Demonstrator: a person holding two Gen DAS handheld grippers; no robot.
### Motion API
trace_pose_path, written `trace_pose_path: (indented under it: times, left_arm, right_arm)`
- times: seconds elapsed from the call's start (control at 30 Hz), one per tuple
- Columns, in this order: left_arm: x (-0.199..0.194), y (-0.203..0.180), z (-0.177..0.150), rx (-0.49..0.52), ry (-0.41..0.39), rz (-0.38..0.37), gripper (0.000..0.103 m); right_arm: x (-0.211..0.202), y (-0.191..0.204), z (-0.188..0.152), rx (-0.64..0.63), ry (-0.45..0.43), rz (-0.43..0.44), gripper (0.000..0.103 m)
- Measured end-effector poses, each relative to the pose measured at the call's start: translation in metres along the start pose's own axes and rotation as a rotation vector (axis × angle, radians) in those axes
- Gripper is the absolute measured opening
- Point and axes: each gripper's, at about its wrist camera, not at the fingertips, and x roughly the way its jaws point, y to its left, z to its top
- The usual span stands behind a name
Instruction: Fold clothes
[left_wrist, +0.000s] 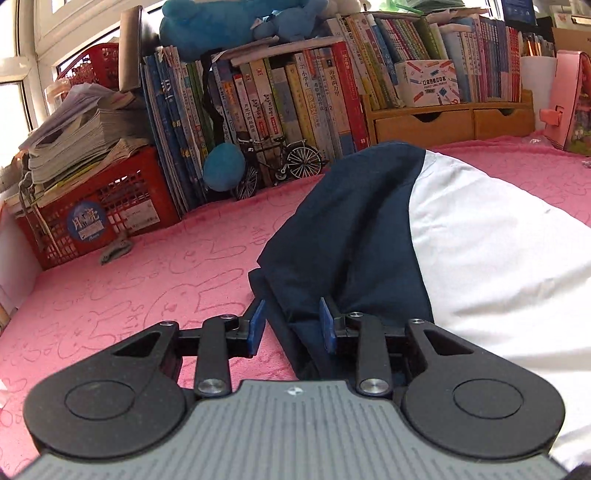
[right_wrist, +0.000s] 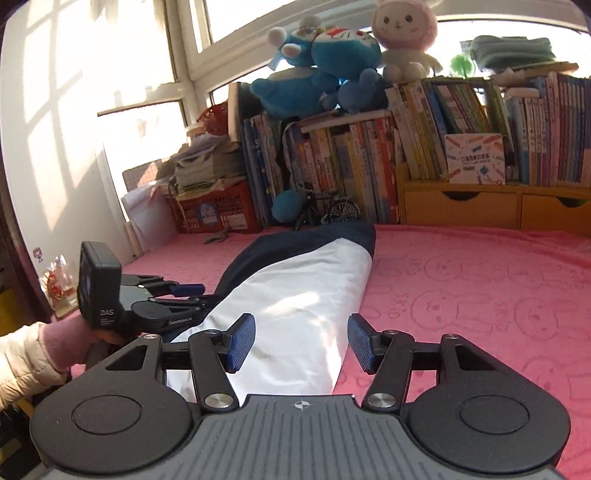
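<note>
A navy and white garment (left_wrist: 461, 240) lies folded lengthwise on the pink blanket (left_wrist: 147, 277). It also shows in the right wrist view (right_wrist: 295, 291) as a long strip running away from me. My left gripper (left_wrist: 293, 325) is open, with the garment's navy edge (left_wrist: 314, 266) lying between its blue pads. In the right wrist view the left gripper (right_wrist: 184, 291) sits at the garment's left edge, held by a hand in a pink cuff. My right gripper (right_wrist: 301, 341) is open and empty just above the garment's near white end.
Rows of books (right_wrist: 461, 140), plush toys (right_wrist: 332, 66) and wooden drawers (right_wrist: 498, 206) line the back. A red crate (left_wrist: 96, 214) with stacked papers stands at back left. A small model bicycle (left_wrist: 277, 162) and pliers (left_wrist: 116, 251) lie near the books.
</note>
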Motion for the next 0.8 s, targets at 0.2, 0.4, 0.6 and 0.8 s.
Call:
trace_pose_path:
  times: [0.2, 0.4, 0.6, 0.8]
  left_arm:
    - [-0.006, 0.071, 0.021, -0.28, 0.041, -0.029, 0.03]
    - [0.023, 0.101, 0.083, -0.522, 0.044, -0.453, 0.055]
    - [0.097, 0.053, 0.135, -0.427, 0.179, -0.578, 0.056]
    - [0.142, 0.016, 0.135, -0.407, 0.373, -0.69, 0.061]
  right_arm:
    - [0.148, 0.06, 0.038, -0.354, 0.18, -0.009, 0.054]
    - [0.18, 0.092, 0.048, -0.316, 0.23, 0.285, 0.063]
    - [0.13, 0.037, 0.046, -0.143, 0.094, 0.225, 0.069]
    - [0.137, -0.062, 0.039, 0.208, 0.085, 0.032, 0.075]
